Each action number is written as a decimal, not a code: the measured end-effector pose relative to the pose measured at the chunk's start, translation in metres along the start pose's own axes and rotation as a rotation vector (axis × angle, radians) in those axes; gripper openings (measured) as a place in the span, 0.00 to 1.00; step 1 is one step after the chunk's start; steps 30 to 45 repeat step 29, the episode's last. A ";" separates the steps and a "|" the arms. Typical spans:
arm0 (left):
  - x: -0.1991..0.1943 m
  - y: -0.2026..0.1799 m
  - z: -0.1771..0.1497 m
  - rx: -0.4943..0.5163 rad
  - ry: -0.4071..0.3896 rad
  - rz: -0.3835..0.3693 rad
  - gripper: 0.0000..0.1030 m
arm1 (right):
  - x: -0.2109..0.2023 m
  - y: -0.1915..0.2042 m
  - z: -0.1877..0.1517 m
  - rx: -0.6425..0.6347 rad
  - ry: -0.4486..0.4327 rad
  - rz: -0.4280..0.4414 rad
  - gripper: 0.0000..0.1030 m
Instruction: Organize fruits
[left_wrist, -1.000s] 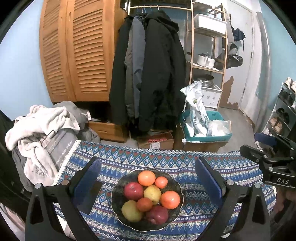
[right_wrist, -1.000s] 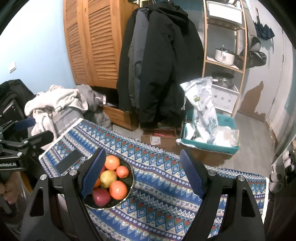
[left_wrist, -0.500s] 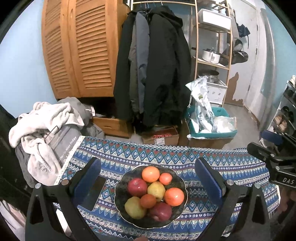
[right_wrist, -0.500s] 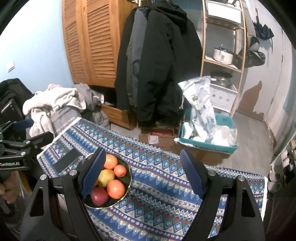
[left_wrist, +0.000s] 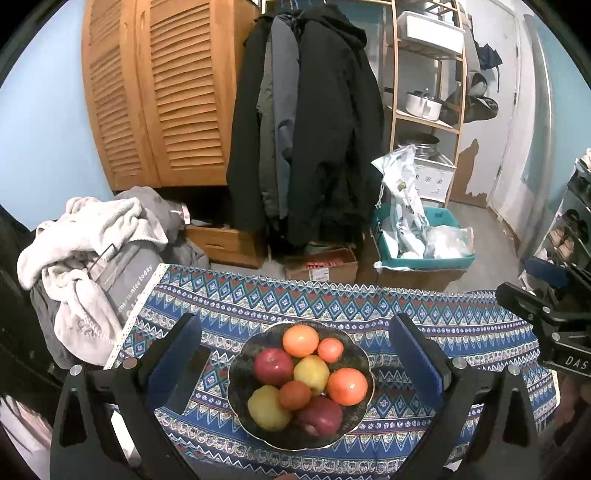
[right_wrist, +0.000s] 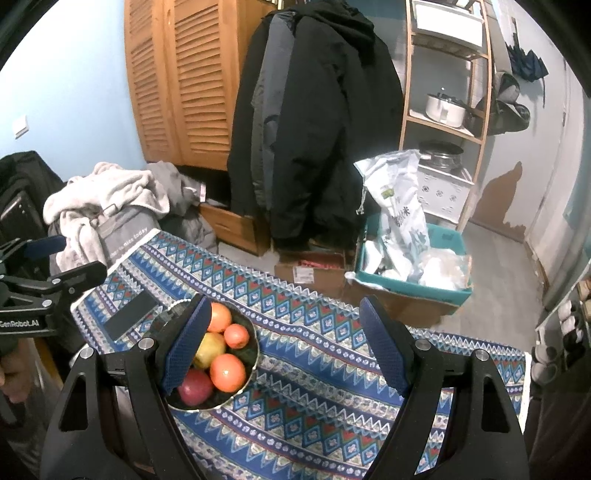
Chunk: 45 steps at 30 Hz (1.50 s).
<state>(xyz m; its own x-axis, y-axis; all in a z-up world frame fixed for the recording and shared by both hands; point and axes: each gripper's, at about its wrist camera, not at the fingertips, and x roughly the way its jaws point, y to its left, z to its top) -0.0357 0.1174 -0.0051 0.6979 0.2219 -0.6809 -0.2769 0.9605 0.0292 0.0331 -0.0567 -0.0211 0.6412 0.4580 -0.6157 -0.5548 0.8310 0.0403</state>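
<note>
Fruits: we see seven pieces heaped in the dark bowl (left_wrist: 236, 373) — two red apples (left_wrist: 273, 366), two yellow ones (left_wrist: 312, 373), and three orange ones (left_wrist: 346, 386); none lies loose on the cloth.

Bowl: it stands on the patterned tabletop (left_wrist: 461, 332), at about 6 o'clock in the left wrist view and at about 8 o'clock in the right wrist view.

Change: over the last second the bowl climbs a little in the left view and the room slides slightly, so we read both cameras as drifting, not the fruit; each piece keeps its place among its neighbours.

Left gripper (left_wrist: 295, 354): its jaws stand wide apart, grasping nothing, with the bowl framed between them.

Right gripper (right_wrist: 284, 343): its jaws are likewise spread and bare, aimed at bare cloth to the right of the bowl; its left pad overlaps the bowl's near side in that view.

Dark flat object (right_wrist: 131, 316): it lies on the cloth at 9 o'clock from the bowl.

Meaning for the task: we judge the shift a small repositioning only. Fruit gathered in one bowl fits both a sorted result and a mixed heap waiting to be sorted; these views do not settle which.
</note>
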 end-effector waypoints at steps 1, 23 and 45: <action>0.000 -0.001 0.000 0.002 -0.001 0.000 0.99 | 0.000 -0.001 0.000 0.001 -0.002 -0.001 0.79; -0.003 -0.006 -0.002 0.014 -0.008 -0.011 0.99 | -0.004 -0.009 -0.001 0.004 -0.006 -0.007 0.79; -0.004 -0.009 -0.002 0.019 -0.009 -0.016 0.99 | -0.005 -0.010 -0.001 0.004 -0.005 -0.010 0.79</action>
